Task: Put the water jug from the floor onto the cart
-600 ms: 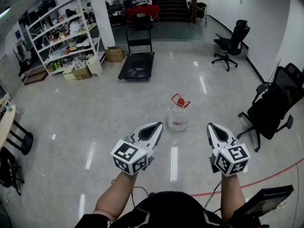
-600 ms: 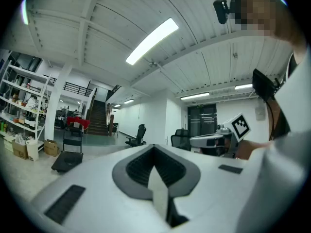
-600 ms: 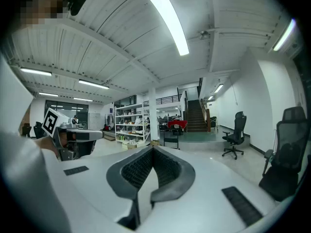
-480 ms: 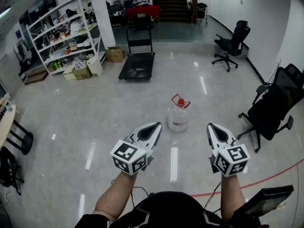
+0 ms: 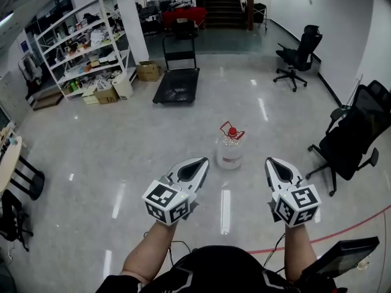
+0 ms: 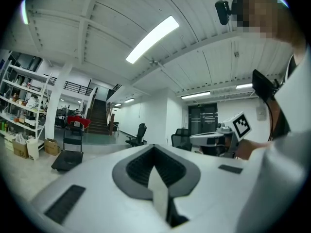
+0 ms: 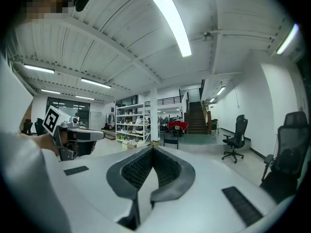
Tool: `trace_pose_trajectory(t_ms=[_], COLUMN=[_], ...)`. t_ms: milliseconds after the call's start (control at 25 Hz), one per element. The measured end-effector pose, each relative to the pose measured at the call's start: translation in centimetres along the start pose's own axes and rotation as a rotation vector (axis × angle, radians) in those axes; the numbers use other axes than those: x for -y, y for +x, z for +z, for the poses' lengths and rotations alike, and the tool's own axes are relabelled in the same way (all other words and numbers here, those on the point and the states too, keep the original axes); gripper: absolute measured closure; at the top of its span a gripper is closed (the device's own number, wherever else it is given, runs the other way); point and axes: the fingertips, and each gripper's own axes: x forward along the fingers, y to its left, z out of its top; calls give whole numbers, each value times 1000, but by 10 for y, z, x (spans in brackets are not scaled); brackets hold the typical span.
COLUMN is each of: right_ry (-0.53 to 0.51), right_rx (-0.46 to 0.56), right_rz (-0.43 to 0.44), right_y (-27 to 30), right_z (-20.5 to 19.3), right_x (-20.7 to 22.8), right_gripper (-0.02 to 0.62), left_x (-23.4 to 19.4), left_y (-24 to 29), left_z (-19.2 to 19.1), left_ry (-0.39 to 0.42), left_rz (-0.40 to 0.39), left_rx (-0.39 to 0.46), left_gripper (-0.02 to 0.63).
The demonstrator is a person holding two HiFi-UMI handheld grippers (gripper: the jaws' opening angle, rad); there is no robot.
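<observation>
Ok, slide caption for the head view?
Left gripper and right gripper, both shut and empty, held short of the water jug on the floor; cart beyond.

Open floor (image 5: 189, 124) lies between water jug (image 5: 230, 150) and cart (image 5: 176, 85); office chair (image 5: 348, 140) stands right

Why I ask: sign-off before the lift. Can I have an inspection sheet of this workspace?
Surface: glossy grey floor, reflecting ceiling lights.
Job's things: water jug upright on the floor, red cap; black cart farther off, apart from it.
Clutter: cardboard boxes beside the shelving.
Grippers: left tool and right tool both shut, empty, short of the jug.
Cables: thin lead by the person's left arm; red line on the floor, cable or tape unclear.
Surroundings: office chairs, stairs.
</observation>
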Motion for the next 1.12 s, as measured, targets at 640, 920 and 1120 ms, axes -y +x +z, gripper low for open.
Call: trace_pose_trajectory(t_ms=[640,920,1120], right_ry=[0,16,29], right_rx=[10,-11,-10], right_rz=[42,32,-21], right_y=[7,69,140], right_z=[-16,-21,-17], right_x=[70,93,121], right_gripper=[592,592,592], left_x=[17,-33,-98], left_y=[66,106,153], left_z=[-17,-26,-28], left_ry=[-17,-53,-66], left_rz=[43,29,-19], left_rx=[-24,-36,-10], left_gripper=[613,612,612])
